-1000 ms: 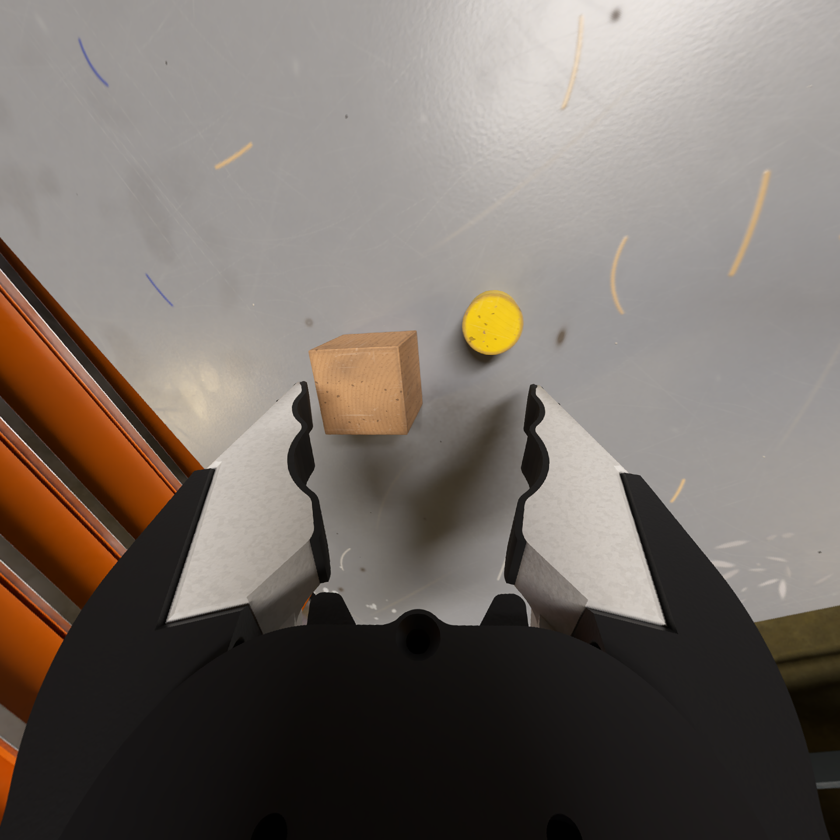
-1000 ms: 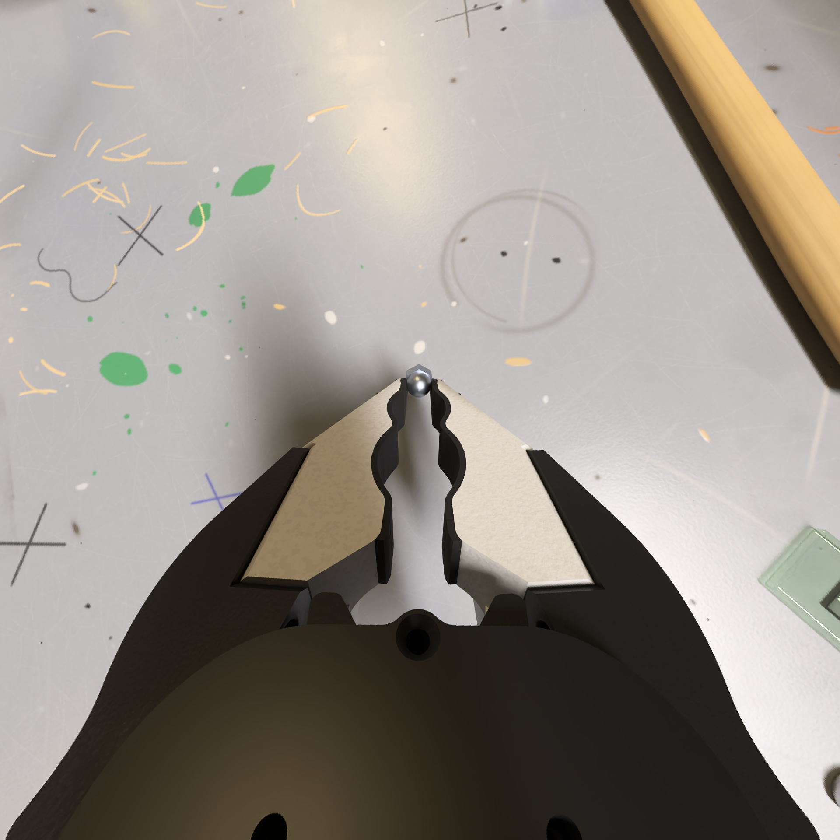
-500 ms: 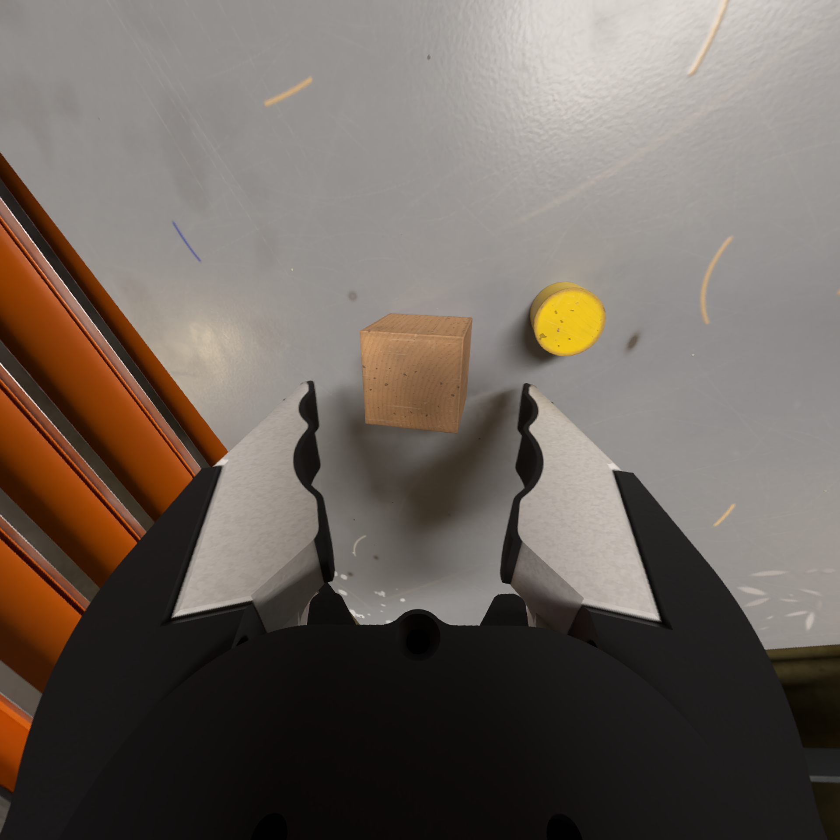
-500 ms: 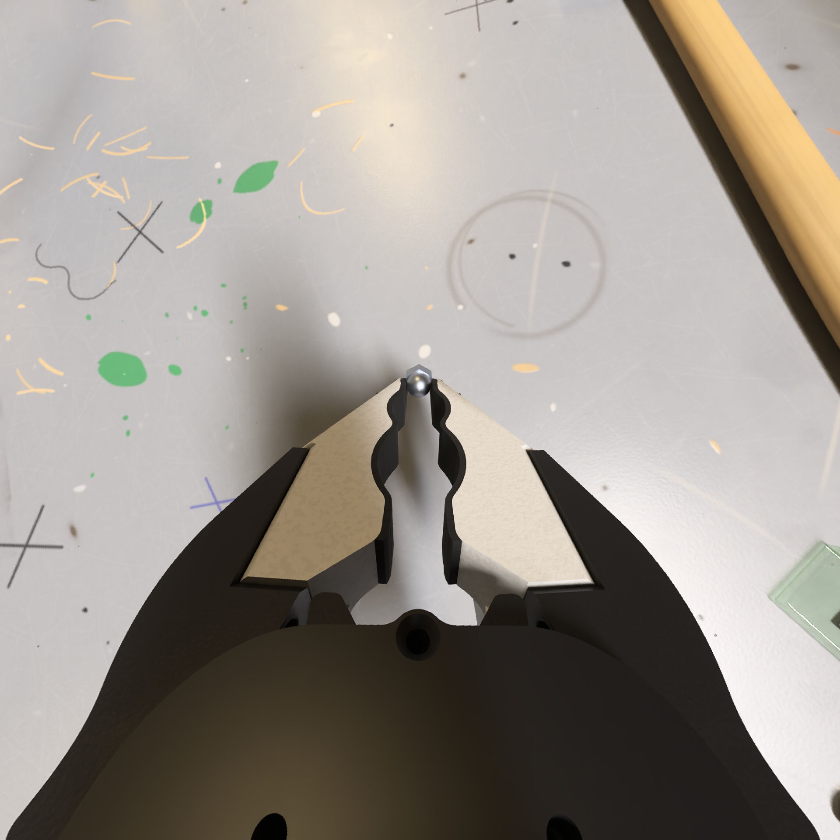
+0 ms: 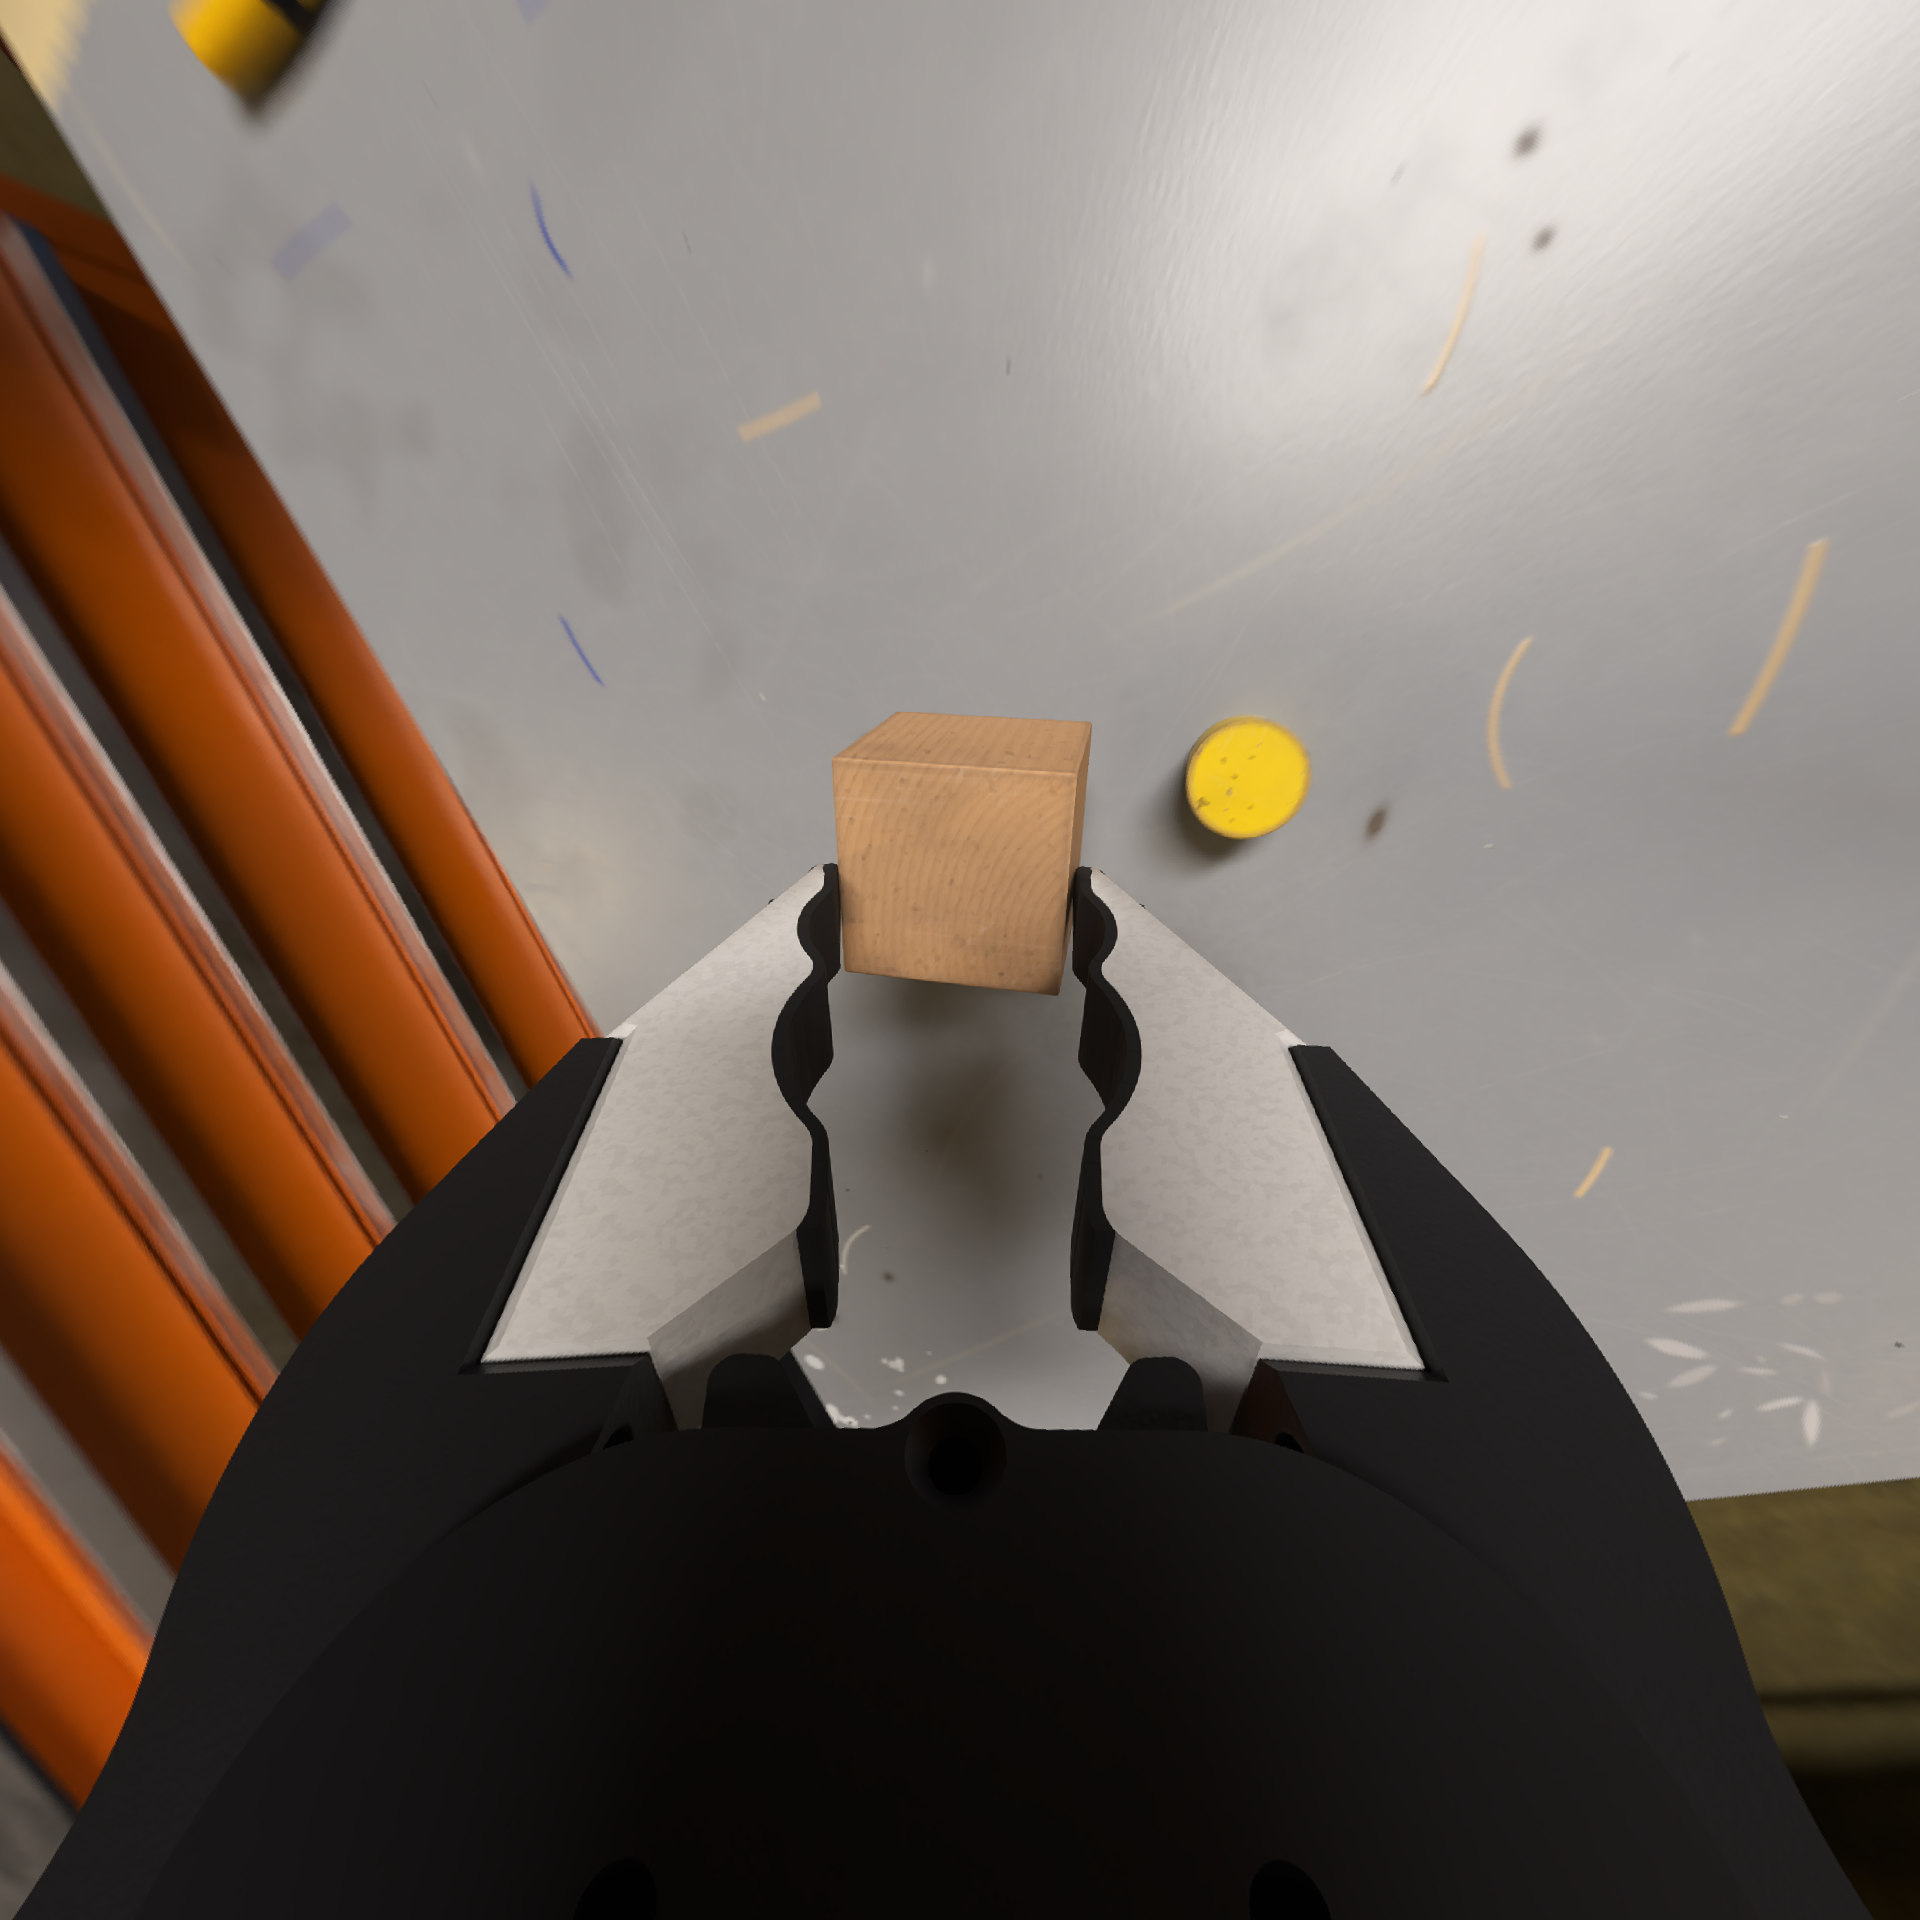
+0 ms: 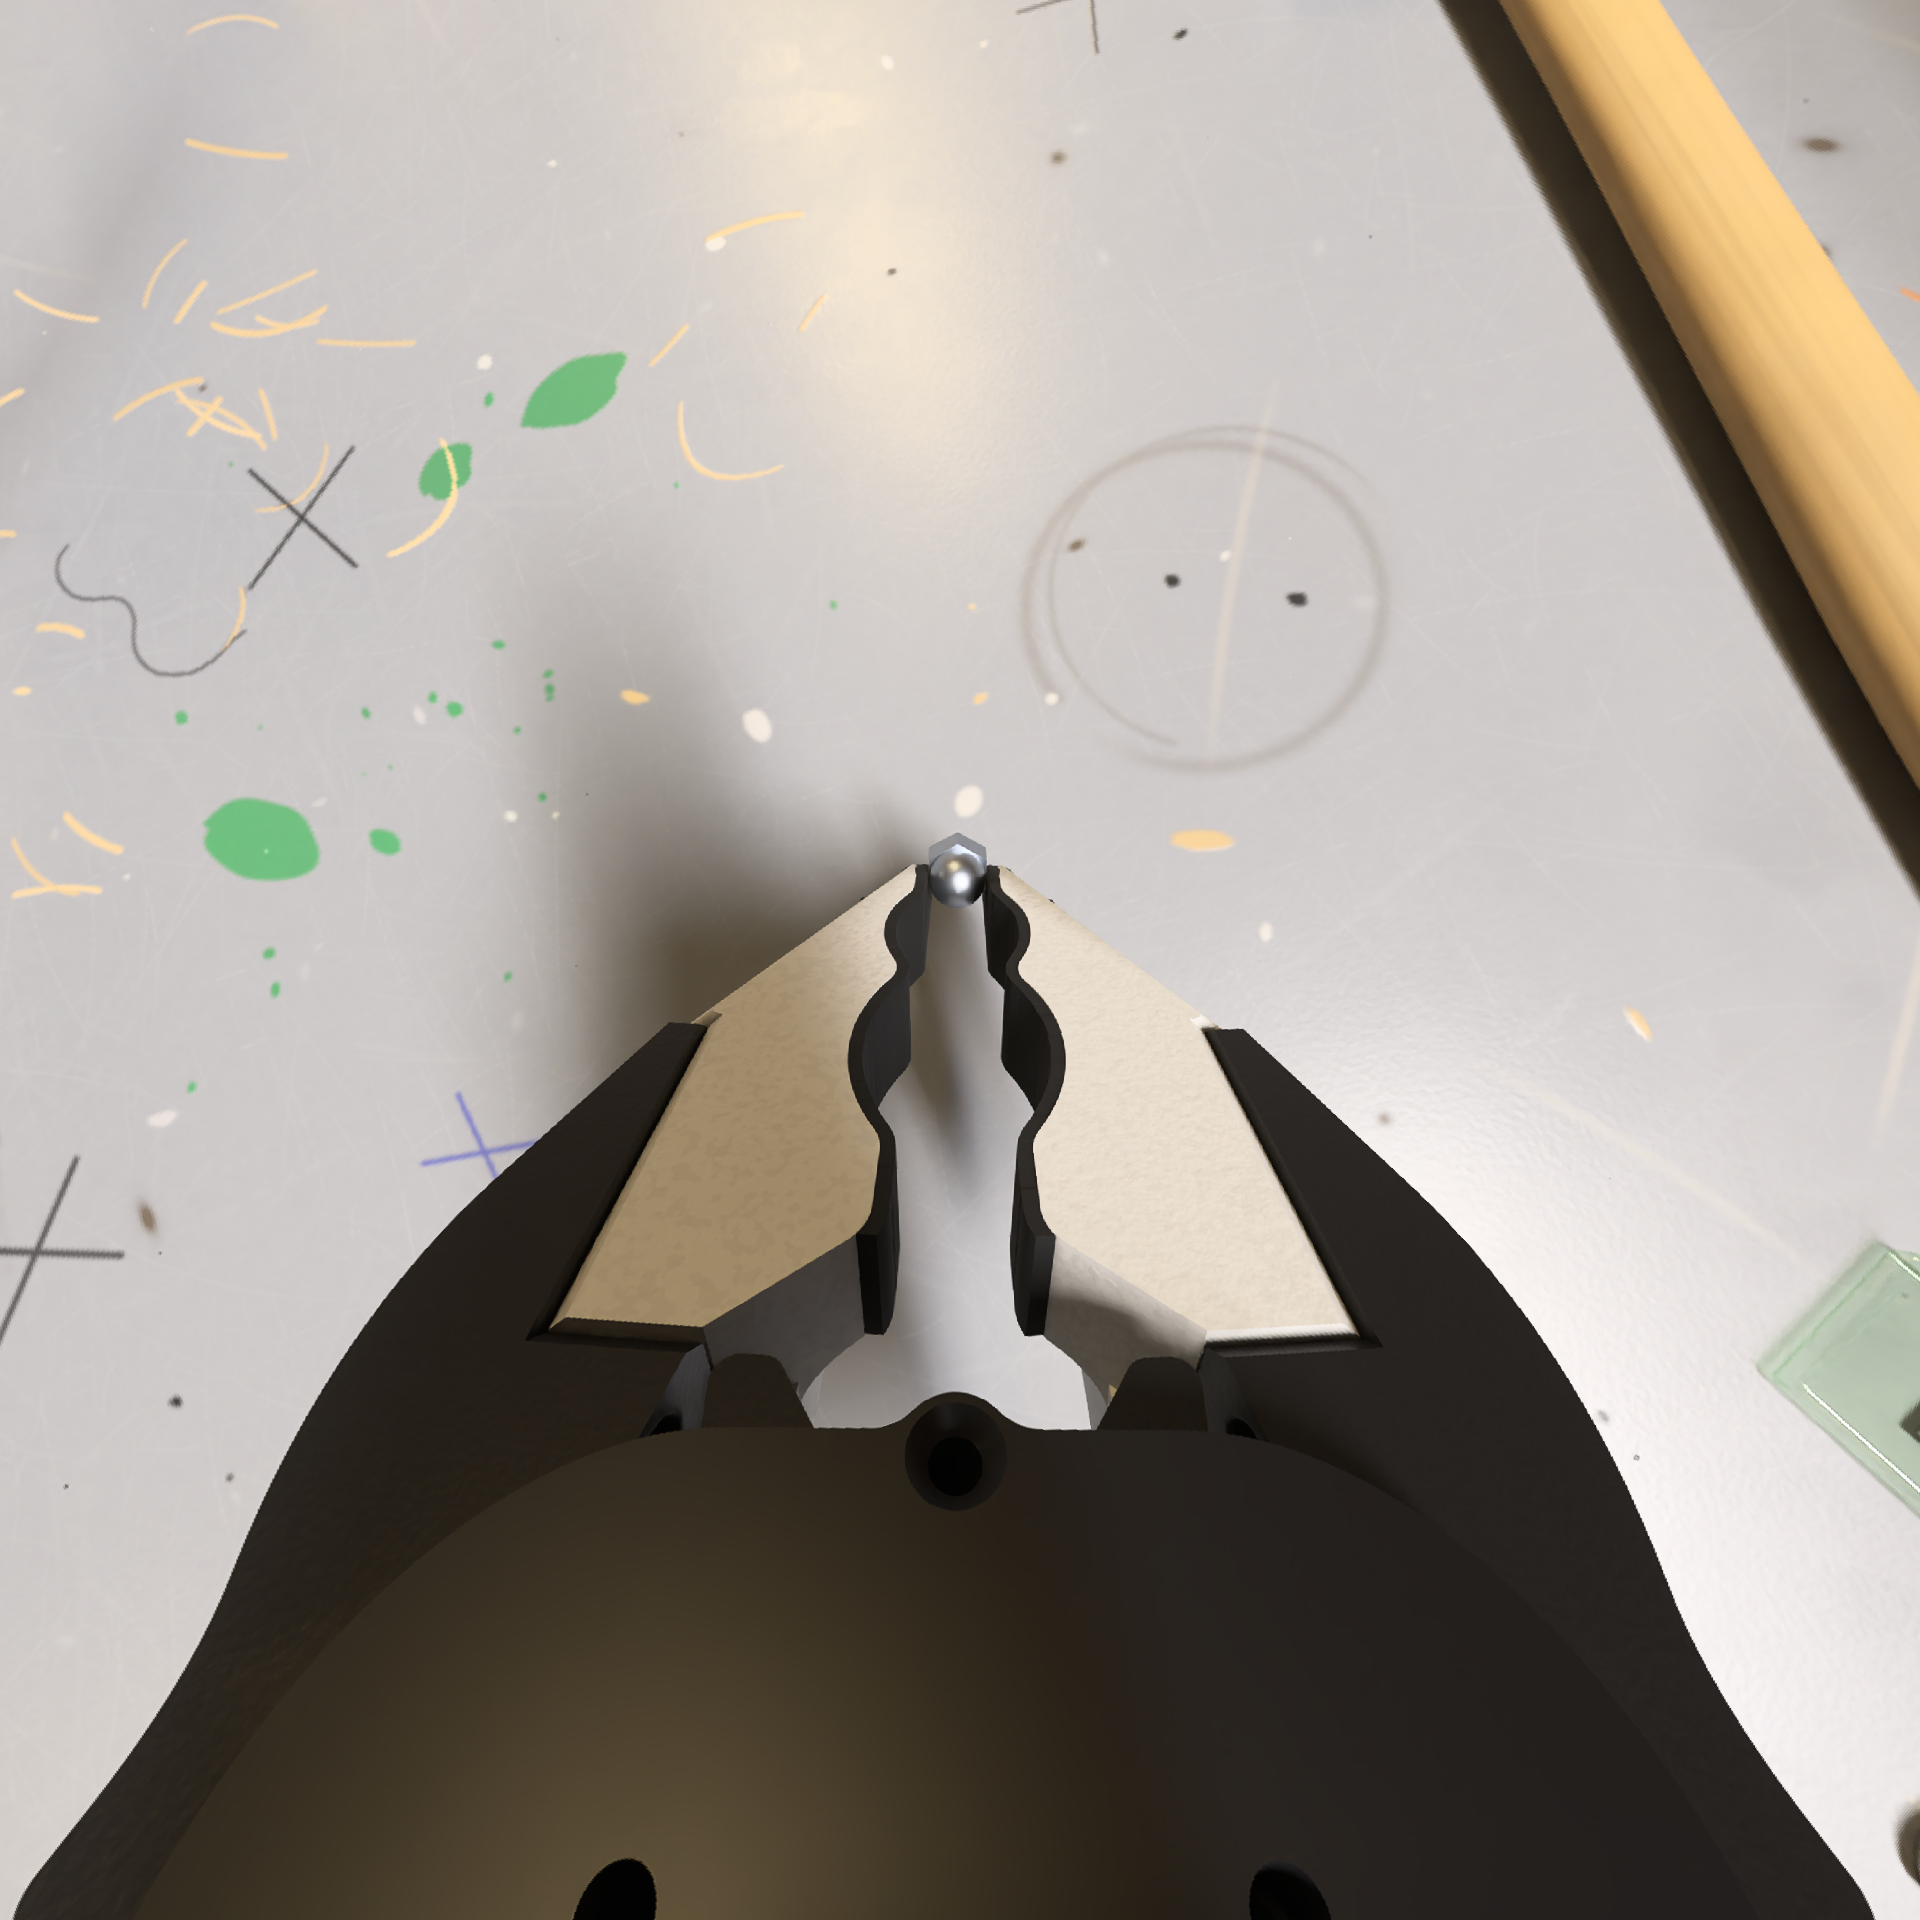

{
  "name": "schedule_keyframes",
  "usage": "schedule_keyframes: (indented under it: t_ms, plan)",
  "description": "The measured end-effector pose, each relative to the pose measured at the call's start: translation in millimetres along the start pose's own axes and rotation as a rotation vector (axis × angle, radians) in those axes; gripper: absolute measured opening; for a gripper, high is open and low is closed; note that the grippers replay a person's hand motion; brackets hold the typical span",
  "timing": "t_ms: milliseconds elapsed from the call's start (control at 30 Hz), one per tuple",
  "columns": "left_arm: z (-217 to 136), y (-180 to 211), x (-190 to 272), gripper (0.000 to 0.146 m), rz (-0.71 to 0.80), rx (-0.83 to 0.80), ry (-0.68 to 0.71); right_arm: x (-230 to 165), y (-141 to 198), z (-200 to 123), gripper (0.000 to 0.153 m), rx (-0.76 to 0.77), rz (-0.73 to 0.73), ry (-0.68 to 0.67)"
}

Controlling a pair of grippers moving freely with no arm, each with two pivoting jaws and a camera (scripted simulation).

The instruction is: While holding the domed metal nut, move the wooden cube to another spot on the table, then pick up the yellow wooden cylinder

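In the left wrist view my left gripper (image 5: 954, 914) is shut on the wooden cube (image 5: 961, 831), its two fingertips pressed on the cube's left and right faces. A dark shadow lies on the grey table (image 5: 1143, 468) under the cube. The yellow wooden cylinder (image 5: 1247, 776) stands on end just right of the cube, apart from it. In the right wrist view my right gripper (image 6: 956, 883) is shut on the small domed metal nut (image 6: 956, 871), pinched at the very fingertips above the table.
Orange rails (image 5: 208, 831) run along the table's left side. A yellow and black object (image 5: 244, 36) sits at the far top left. The table edge and a dark floor (image 5: 1849, 1610) show at lower right. A wooden dowel (image 6: 1714, 312) and a green plate (image 6: 1860, 1371) lie right of the right gripper.
My left gripper moved forward around the cube and closed its jaws on it; more of the table now shows. The right gripper still holds the nut and barely drifted.
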State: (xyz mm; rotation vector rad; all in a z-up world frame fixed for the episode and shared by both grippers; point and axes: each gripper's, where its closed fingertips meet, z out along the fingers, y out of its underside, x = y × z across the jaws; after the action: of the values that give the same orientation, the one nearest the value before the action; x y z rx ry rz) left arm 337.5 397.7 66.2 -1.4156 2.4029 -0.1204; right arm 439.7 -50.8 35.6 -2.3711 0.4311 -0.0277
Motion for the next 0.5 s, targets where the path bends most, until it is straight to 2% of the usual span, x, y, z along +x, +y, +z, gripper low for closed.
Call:
schedule_keyframes:
  t_ms: [167, 300, 400, 500]
  plan:
    - [-62.1, -55.5, 21.3, 0.045, 0.113, 0.180, -0.036, -0.4, -1.1, 1.3, 0.010, -0.006, -0.005, 0.000]
    - [-101.6, -120.8, 87.4, 0.045, 0.367, 0.327, 0.019, -0.4, -3.9, 3.6, 0.010, -0.019, -0.026, 0.001]
    - [-111.5, -160.2, 152.8, 0.045, 0.577, 0.370, 0.109, 0.3, -5.8, 6.0, 0.010, -0.026, -0.052, -0.001]
    - [-104.3, -185.9, 211.9, 0.045, 0.754, 0.376, 0.211, 0.9, -6.9, 8.5, 0.010, -0.022, -0.071, -0.004]
